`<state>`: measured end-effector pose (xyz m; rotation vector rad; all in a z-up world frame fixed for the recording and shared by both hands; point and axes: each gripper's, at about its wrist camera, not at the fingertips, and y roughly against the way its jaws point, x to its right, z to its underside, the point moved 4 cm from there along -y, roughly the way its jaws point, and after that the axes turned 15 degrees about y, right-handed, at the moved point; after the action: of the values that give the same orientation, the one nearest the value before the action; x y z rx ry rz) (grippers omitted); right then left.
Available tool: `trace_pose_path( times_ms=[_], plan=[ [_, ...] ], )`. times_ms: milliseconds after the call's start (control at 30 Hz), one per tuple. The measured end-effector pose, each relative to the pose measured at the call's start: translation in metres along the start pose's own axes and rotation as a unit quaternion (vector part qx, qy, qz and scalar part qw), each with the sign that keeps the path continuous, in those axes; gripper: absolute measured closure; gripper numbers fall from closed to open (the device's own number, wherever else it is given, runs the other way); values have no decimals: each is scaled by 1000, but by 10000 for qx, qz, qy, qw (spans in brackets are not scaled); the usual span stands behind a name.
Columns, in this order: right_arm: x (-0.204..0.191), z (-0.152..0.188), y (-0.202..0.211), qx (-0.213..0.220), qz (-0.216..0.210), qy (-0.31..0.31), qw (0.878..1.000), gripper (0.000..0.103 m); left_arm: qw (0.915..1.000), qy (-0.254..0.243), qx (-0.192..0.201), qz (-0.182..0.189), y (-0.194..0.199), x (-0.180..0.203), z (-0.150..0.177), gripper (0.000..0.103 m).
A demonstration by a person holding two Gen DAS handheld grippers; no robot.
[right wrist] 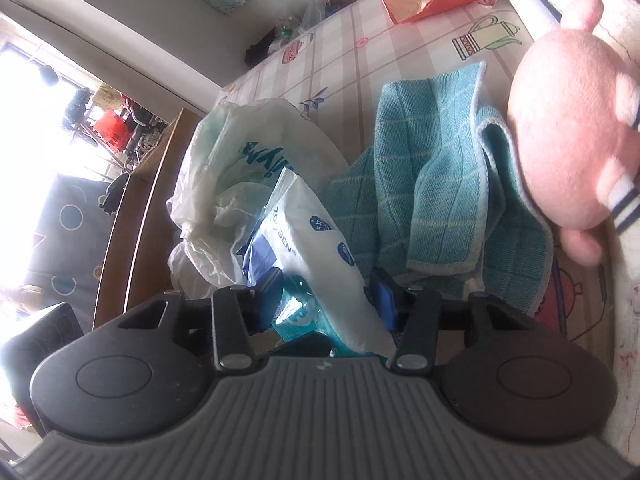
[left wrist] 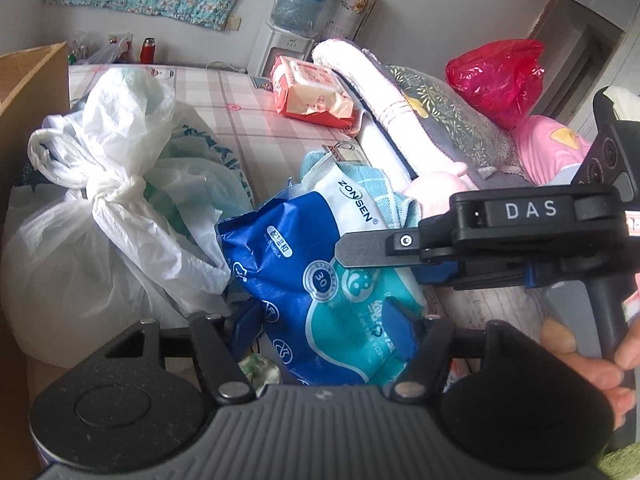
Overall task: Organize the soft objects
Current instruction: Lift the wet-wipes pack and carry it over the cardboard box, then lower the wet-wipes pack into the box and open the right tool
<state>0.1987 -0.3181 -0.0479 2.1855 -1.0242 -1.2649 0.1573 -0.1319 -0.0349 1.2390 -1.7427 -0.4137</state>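
Observation:
A blue and white ZONSEN wipes pack lies on the checked bed sheet, and both grippers hold it. My left gripper is shut on its near end. My right gripper is shut on the same pack from the right; its body shows in the left wrist view. A teal checked cloth lies behind the pack. A pink plush toy lies right of the cloth. A knotted white plastic bag sits left of the pack.
An orange tissue pack lies further back on the bed. A rolled white towel, a grey patterned cushion and a red plastic bag sit at the right. A cardboard box wall stands at the left. A water dispenser stands behind.

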Motion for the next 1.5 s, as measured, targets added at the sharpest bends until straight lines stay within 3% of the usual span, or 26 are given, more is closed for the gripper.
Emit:
trace_pose_path(
  times_ms=[233,433,667,800,1000,1167,1300,1500],
  plan=[
    [-34,-9,36,385,-27,212,9990,56,9981,8,591,167,46,8,-13,37],
    [-82,-29,48,611,-219,449,9969,56,9919,104,1260,79,102,-10,-32,37],
    [-162,-59,16,645,-798,741,9920,56,9797,378,1921,-418,169,-66,-59,36],
    [-211,-75,-21,510,-1269,727,9879,56,9731,605,2072,-802,197,-104,-74,36],
    [-261,-78,-89,54,-1671,517,9846,56,9689,1017,1869,-1264,208,-162,-89,36],
    [-279,-65,-135,-320,-1501,452,9871,55,9743,1394,1338,-1156,192,-202,-92,37],
    [-279,-58,-150,-456,-1044,722,9909,53,9780,1648,684,-1084,166,-229,-82,37],
    [-265,-64,-137,-193,-885,843,9923,53,9786,1705,564,-1003,152,-233,-78,39]
  ],
)
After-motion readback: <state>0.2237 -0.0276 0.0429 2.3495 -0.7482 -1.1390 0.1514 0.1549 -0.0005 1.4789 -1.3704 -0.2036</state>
